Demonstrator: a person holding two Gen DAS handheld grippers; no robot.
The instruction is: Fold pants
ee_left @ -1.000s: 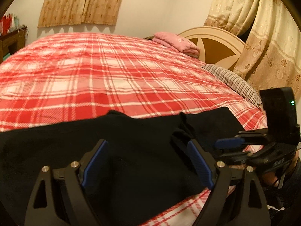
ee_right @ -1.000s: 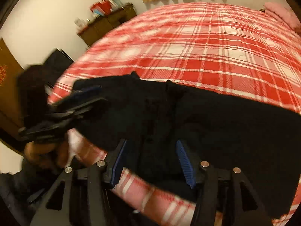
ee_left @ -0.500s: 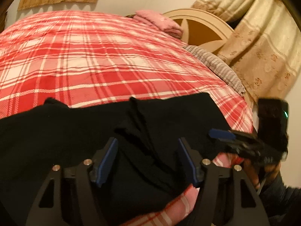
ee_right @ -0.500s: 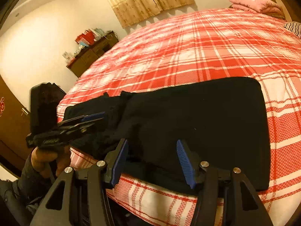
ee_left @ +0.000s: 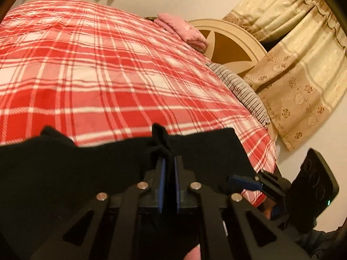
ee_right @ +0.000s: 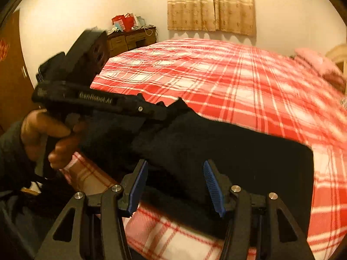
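Since a second ago, our left tongs [ee_left: 168,162] have closed, pinching a bunched fold of the black pants [ee_left: 71,169] low in frame on the plaid bed [ee_left: 108,75]. Right tongs [ee_right: 175,184] hover open. Folding looks barely begun.

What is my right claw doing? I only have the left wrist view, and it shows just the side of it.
Observer: The right claw is open. Its blue pads stand apart with the black pants showing between them, not pinched.
Operator: How does my left grip look from that side?
Observer: The left claw has just been closing. It is now shut on a raised bunch of fabric at the pants' far edge.
Operator: Anything past the bed's left corner?
Observer: A wooden dresser stands against the wall beyond the bed, with red bags on top.
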